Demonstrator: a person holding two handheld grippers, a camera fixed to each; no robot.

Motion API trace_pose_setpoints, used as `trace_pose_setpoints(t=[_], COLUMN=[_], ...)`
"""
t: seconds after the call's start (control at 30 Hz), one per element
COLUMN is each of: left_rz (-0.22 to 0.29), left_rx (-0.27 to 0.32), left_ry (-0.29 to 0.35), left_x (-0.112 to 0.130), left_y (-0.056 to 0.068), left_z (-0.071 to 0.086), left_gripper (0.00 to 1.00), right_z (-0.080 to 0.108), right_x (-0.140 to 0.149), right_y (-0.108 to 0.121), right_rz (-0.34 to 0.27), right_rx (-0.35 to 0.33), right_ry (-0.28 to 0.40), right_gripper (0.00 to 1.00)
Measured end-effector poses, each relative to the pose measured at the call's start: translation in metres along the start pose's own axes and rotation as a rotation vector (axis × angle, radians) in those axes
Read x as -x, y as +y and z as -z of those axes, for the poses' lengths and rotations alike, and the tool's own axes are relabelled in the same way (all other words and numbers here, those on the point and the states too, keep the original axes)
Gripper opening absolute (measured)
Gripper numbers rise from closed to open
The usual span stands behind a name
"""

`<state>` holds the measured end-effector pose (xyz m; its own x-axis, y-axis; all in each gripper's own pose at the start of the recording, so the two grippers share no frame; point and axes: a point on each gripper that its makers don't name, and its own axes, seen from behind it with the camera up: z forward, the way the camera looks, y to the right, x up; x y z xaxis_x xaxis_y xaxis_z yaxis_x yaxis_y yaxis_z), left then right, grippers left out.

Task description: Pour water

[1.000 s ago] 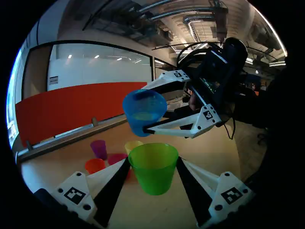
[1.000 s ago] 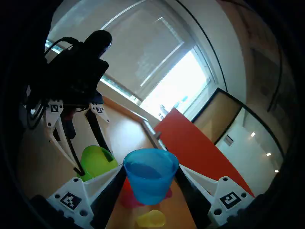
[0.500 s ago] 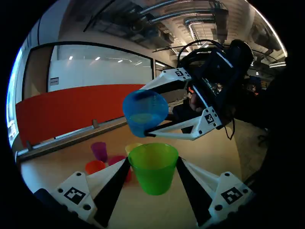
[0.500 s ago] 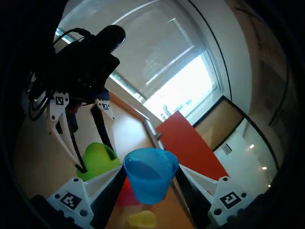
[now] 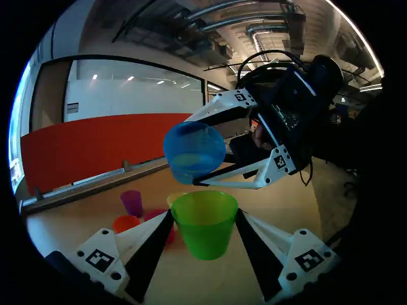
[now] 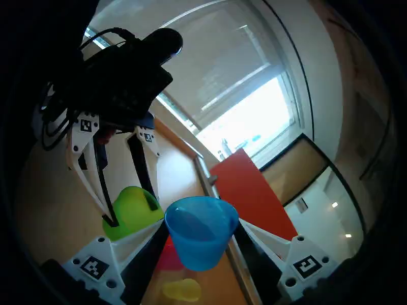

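Observation:
A green cup sits upright in my left gripper, whose two fingers press on its sides. Just above and behind it hangs a blue cup, tipped with its mouth turned towards the left gripper view and held by my right gripper. No stream falls from it. In the right gripper view the blue cup is clamped between the right gripper fingers. The green cup lies lower left there, in the left gripper.
On the wooden table below stand a purple cup, an orange cup, a pink cup and a yellow cup. An orange wall panel runs behind the table's far edge. A hand holds the right gripper.
The right gripper has rolled further, tipping the blue cup more over the green cup. The green cup and left gripper have stayed put.

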<state>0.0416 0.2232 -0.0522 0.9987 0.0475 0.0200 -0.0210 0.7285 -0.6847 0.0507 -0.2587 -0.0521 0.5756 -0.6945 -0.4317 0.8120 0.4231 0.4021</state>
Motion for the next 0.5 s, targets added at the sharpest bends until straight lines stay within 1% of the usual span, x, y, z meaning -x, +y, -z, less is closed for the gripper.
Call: trace_pose_setpoints(t=[0.5], left_rz=[0.003], left_rx=[0.001], left_ry=[0.006], left_x=[-0.0016], left_y=[0.0003], left_z=[-0.0019], left_gripper=[0.87], right_z=[0.0017], right_x=[-0.0023], right_y=[-0.0014], right_rz=[0.068], right_rx=[-0.015], right_ry=[-0.009], right_gripper=[0.9])
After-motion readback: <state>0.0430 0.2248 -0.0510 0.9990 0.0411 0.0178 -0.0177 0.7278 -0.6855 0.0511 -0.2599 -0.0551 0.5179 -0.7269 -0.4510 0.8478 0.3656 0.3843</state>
